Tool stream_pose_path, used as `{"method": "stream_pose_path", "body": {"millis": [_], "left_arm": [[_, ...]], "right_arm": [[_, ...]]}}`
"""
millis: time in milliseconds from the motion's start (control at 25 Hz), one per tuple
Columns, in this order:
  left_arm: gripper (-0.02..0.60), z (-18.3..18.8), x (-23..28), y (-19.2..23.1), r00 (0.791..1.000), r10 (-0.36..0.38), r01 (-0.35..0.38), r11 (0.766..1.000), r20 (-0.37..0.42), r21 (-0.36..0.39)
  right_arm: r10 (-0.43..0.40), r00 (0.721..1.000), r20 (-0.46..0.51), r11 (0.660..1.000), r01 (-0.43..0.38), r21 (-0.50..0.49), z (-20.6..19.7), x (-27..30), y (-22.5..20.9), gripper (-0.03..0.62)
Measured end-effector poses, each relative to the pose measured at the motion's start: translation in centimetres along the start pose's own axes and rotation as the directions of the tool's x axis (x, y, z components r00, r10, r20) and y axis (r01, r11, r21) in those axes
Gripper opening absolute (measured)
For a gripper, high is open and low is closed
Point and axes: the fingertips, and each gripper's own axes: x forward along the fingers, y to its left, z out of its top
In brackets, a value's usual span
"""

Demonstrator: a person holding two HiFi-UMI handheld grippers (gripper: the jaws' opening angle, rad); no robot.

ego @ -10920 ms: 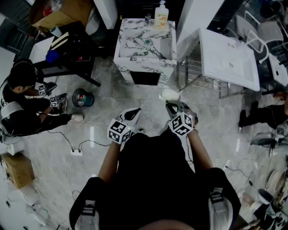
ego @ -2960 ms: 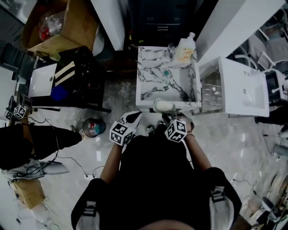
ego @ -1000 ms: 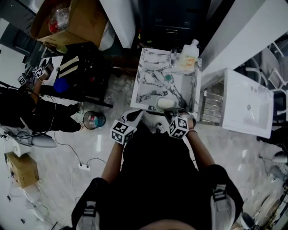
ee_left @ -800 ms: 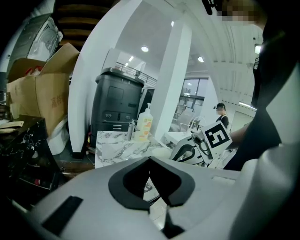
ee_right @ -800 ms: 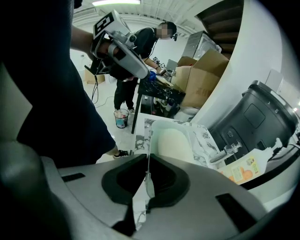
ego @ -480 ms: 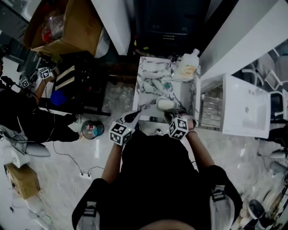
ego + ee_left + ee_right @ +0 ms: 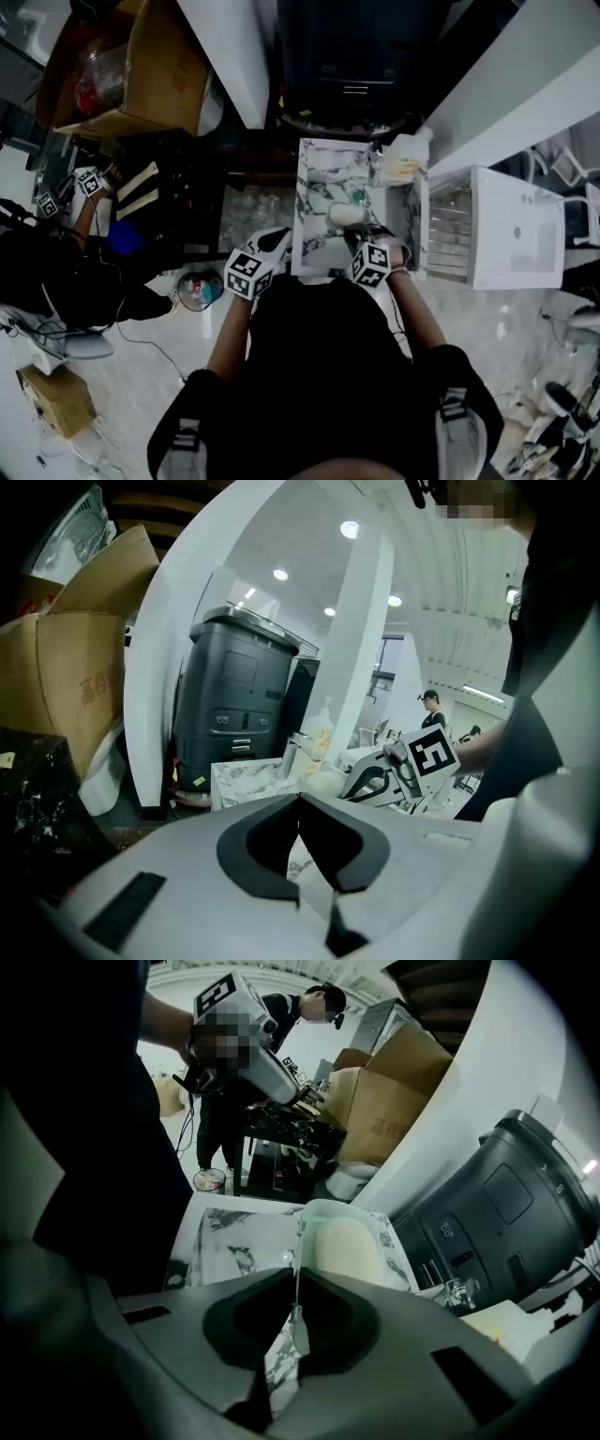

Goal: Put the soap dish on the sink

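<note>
Soap dish (image 7: 347, 214) pinched by right gripper (image 7: 360, 234) (left gripper (image 7: 278, 238) pressed together, empty) — best lowered level onto sink (image 7: 314, 187) at 12 o'clock.

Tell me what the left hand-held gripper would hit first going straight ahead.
Probably the marble sink, at its near-left edge; the left hand-held gripper, jaws shut, points toward it, though depth is unclear.

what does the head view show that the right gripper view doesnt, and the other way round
Head view only: a white basin standing to the right of the sink, and the teal drain in the sink's bowl. Right gripper view only: the right gripper with its jaws shut on the soap dish's thin rim. Both: the soap dish at the marble sink, and the cardboard box.
</note>
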Motion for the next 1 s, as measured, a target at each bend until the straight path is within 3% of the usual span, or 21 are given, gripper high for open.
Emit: {"method": "stream_pose_path", "body": {"millis": [160, 360, 1000], "left_arm": [[-0.002, 1.4, 0.6, 1.8, 0.999, -0.039, 0.039, 0.999, -0.006, 0.014], [-0.002, 1.5, 1.6, 3.3, 0.995, -0.087, 0.088, 0.996, -0.043, 0.015], [-0.002, 2.2, 3.2, 7.4, 0.980, -0.160, 0.168, 0.984, -0.116, 0.060]], "right_arm": [[-0.050, 0.997, -0.061, 0.997, 0.046, -0.062, 0.2, 2.0, -2.3, 0.009], [-0.075, 0.994, -0.082, 0.996, 0.071, -0.053, 0.6, 4.0, -4.5, 0.009], [-0.038, 0.990, -0.137, 0.999, 0.041, 0.016, 0.7, 9.2, -6.1, 0.011]]}}
